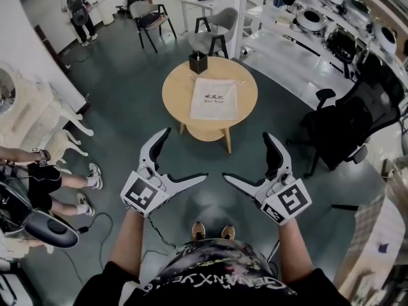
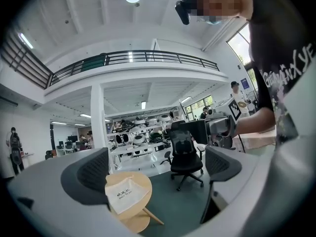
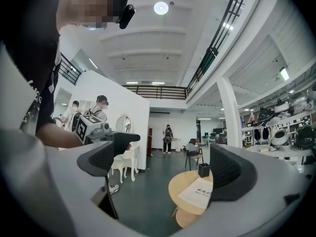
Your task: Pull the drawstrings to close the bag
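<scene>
A white drawstring bag (image 1: 214, 98) with dark print lies flat on a small round wooden table (image 1: 175, 97), some way ahead of me across the floor. Its corded top edge points away from me, toward a black box (image 1: 197, 62). My left gripper (image 1: 186, 154) and right gripper (image 1: 246, 156) hover in the air over the floor, well short of the table, both open wide with nothing between the jaws. The left gripper view shows the bag (image 2: 126, 194) low between its fingers. The right gripper view has the bag (image 3: 195, 192) beside its right finger (image 3: 229, 174).
A black office chair (image 1: 347, 126) stands right of the table, and a grey chair (image 1: 213, 30) behind it. A person's legs (image 1: 64, 183) and white furniture (image 1: 44, 126) are at the left. Shelves of helmets (image 1: 331, 18) line the far right.
</scene>
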A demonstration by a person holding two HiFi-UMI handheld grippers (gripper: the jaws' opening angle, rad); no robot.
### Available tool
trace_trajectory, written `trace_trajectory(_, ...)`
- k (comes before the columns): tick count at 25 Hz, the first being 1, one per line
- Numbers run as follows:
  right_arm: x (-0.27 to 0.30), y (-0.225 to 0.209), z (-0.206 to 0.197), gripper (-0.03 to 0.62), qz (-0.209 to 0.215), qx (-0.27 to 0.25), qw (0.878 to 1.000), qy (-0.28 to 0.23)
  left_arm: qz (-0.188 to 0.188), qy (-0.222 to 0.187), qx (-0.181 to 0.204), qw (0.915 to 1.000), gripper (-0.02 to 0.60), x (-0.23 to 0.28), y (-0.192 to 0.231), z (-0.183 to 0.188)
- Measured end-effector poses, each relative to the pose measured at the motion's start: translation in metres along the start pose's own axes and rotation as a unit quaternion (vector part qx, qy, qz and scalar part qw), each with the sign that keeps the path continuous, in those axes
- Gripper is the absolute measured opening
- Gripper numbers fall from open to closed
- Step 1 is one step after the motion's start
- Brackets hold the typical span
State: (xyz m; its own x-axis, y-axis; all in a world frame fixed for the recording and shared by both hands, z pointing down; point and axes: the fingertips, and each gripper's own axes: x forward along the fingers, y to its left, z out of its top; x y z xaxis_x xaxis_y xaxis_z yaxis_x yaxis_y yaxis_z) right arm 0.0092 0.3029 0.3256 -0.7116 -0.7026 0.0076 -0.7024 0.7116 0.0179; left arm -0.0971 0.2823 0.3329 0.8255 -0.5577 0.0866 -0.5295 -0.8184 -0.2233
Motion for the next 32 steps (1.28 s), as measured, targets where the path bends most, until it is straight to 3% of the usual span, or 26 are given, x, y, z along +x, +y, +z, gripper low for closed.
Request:
trace_trajectory(20, -0.012, -0.003, -0.001, 0.586, 0.004, -0.015, 1.000, 0.000, 0.012, -0.007, 0.002, 0.9999, 0.586, 0.002, -0.012, 0.009)
trace_trajectory(32, -0.062, -0.010, -0.012, 0.586, 0.021, -0.016, 1.000, -0.011, 0.040, 0.000, 0.005, 0.9992, 0.586, 0.011, -0.059, 0.012)
